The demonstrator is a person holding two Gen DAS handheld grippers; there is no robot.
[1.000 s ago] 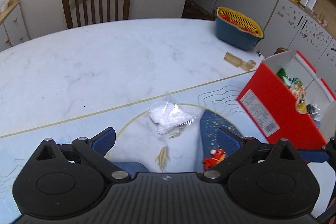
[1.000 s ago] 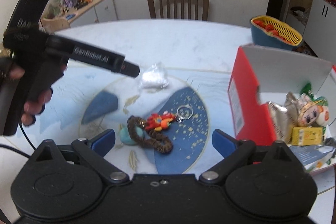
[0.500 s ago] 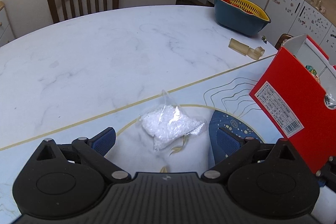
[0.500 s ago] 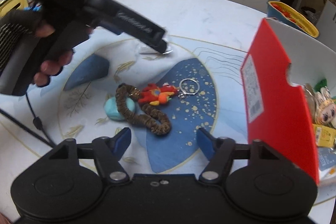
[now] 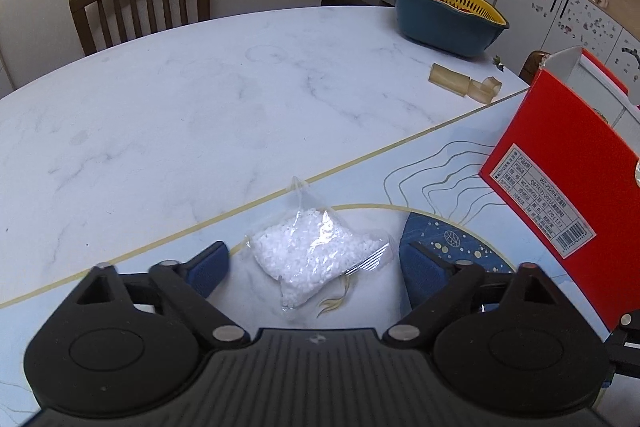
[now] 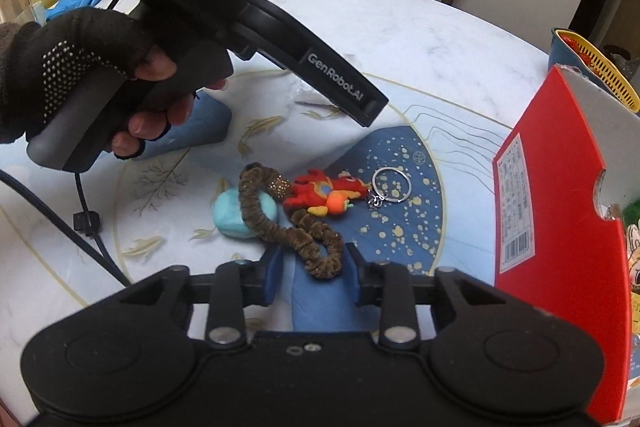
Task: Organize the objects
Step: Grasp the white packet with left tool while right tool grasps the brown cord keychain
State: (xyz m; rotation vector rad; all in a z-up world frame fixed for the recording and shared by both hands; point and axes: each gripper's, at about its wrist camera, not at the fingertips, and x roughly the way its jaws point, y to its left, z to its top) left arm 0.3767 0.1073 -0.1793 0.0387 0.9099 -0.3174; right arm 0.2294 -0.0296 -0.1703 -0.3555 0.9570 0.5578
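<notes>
1. A clear crinkled plastic bag of white granules [image 5: 316,259] is seen lying flat on the white marble-look bench [image 5: 200,115], on a pale blue printed mat with gold lines [image 5: 440,163].
2. The bag is framed between the blue pads of the left gripper [image 5: 314,263]; its jaws are closing, wide apart, and gaps are left on both sides of the bag, so nothing is gripped.
3. A brown ruched fabric scrunchie [image 6: 288,227], twisted into a long loop, is draped over a smooth pale blue oval lump [image 6: 230,215]. Its near end lies between the pads of the right gripper [image 6: 312,277]; these jaws are closing and narrow, and contact with the pads cannot be told.
4. A red and orange soft figure keychain [image 6: 324,191] with a thin metal ring [image 6: 391,185] is laid just beside the scrunchie.
5. The left gripper's black handle is held in a gloved hand [image 6: 80,83] with bare fingertips, pitched downward toward the bag; a black cable hangs from it.
6. A red cardboard box with white inside [image 6: 560,195] stands open at the right, near the keychain, with packets inside.
7. A blue basin with a yellow slotted insert [image 5: 446,15] and translucent tan blocks [image 5: 464,85] sit near the far bench edge; broad bare marble is left between them and the wooden slat-back chair [image 5: 144,3].
</notes>
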